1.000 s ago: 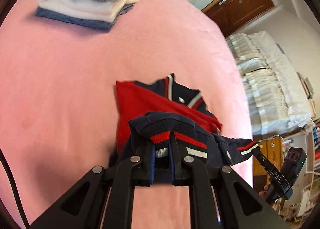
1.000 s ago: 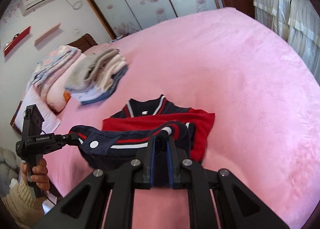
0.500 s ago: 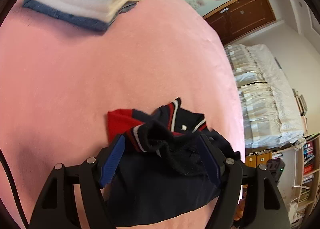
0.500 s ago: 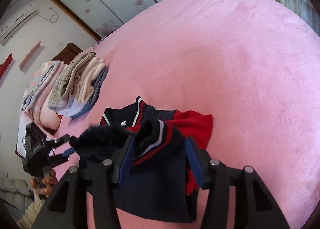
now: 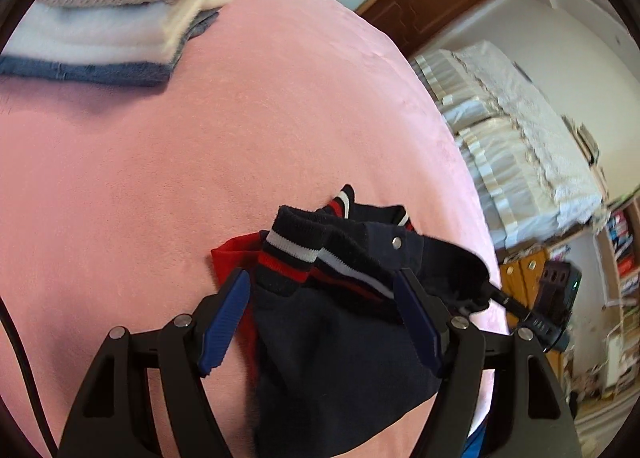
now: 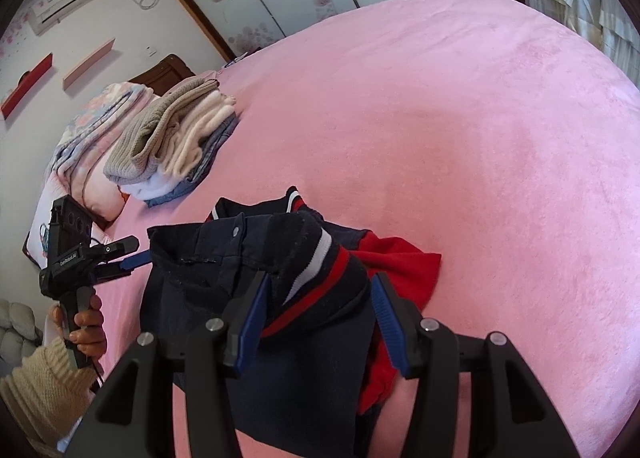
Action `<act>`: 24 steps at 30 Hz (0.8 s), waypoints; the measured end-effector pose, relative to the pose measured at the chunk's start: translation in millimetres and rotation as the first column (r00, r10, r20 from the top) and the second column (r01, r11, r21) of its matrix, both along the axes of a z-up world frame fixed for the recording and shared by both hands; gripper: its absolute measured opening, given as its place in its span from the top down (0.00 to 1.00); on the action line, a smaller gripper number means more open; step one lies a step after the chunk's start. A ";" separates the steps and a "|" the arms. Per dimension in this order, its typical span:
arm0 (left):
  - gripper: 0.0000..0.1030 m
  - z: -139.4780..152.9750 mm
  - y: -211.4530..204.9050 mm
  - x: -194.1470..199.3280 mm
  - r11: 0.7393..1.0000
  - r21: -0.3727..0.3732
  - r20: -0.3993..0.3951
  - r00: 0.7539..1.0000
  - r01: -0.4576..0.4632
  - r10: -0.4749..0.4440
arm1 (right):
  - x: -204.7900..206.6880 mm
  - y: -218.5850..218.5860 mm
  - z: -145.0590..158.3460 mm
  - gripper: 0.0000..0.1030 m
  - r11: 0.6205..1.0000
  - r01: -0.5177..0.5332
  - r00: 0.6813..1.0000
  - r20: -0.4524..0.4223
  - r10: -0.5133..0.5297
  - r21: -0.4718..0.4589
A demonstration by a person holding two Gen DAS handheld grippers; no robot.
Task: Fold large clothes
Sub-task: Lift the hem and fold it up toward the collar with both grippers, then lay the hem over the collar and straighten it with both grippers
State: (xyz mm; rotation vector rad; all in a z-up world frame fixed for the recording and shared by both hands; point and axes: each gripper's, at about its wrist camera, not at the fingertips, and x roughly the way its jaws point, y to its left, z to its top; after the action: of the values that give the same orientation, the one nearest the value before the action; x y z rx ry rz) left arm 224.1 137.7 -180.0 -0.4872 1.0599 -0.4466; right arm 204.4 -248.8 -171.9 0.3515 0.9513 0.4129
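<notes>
A navy and red jacket (image 5: 340, 358) with a striped ribbed hem lies folded over on the pink bed (image 5: 160, 178). My left gripper (image 5: 320, 276) is open; the striped hem (image 5: 288, 254) rests loose between its blue pads, not pinched. In the right wrist view the same jacket (image 6: 304, 370) lies under my right gripper (image 6: 319, 278), which is also open, with the hem's bunched corner (image 6: 320, 258) between its pads. Each gripper shows in the other's view: the right gripper (image 5: 494, 294) at the jacket's right edge, the left gripper (image 6: 132, 254) at its left edge.
A stack of folded clothes (image 6: 172, 146) sits at the far left of the bed, with a folded floral quilt (image 6: 88, 130) behind it. A hand (image 6: 84, 322) in a knitted sleeve holds the left gripper's handle. White curtains (image 5: 520, 146) and shelves stand beyond the bed's right edge.
Both grippers were shut on the jacket's striped hem a second ago. They moved forward and down, laid the hem over the jacket and opened. Since half a second ago they have barely moved.
</notes>
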 end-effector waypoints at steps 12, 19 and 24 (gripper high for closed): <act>0.29 -3.7 -15.8 5.1 0.967 0.205 0.023 0.987 0.153 -0.161 | -13.5 -1.3 14.7 0.37 0.992 -0.120 0.991 0.056 0.123 -0.046; 0.48 -4.5 -26.0 18.2 0.960 0.222 0.045 0.982 0.170 -0.184 | 7.8 21.6 2.2 0.37 0.973 -0.167 0.983 0.054 0.177 -0.160; 0.81 -1.7 -30.5 19.6 0.953 0.254 0.071 0.980 0.164 -0.187 | 23.3 29.3 -6.4 0.37 0.966 -0.185 0.979 0.053 0.197 -0.179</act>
State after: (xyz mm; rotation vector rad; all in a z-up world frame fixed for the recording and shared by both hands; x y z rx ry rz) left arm 243.7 107.2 -181.7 -0.1489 1.0548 -0.4818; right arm 227.7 -219.5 -178.3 0.0861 0.9483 0.5111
